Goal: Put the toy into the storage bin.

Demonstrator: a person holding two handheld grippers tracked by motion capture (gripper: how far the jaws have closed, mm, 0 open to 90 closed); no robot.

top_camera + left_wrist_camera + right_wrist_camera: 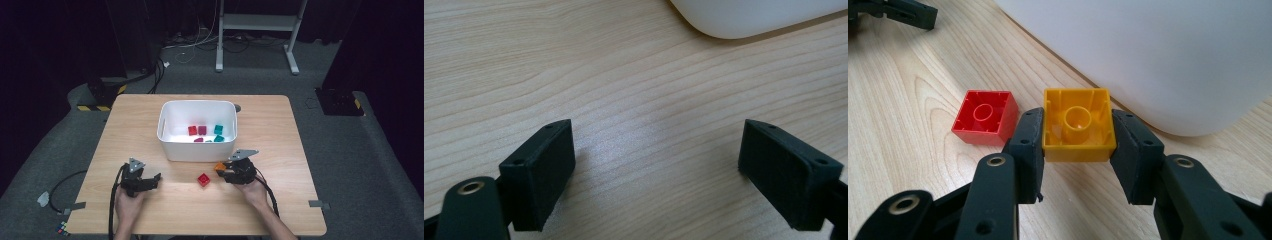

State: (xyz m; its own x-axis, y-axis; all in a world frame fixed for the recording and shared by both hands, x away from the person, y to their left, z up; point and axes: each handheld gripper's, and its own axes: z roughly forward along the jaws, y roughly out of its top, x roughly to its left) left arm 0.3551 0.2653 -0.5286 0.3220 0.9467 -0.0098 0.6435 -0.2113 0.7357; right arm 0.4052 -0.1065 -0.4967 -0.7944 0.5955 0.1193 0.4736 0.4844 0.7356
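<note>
Right gripper [1077, 145] clamped on a yellow block [1077, 125], hollow underside facing the camera, pads pressed against both of its sides. Held just in front of the white bin [1158, 55], near its front wall and lifted a little off the table [908, 90]. Red block [984, 116] lay on the wood just beside it, apart from the jaws. Left gripper [656, 170] rested low over bare wood, jaws spread wide with nothing between them. Red, magenta and teal blocks [205, 132] sat inside the bin.

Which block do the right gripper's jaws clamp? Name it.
The yellow block, clamped hollow side up in the right gripper; the red block lies free beside it.
</note>
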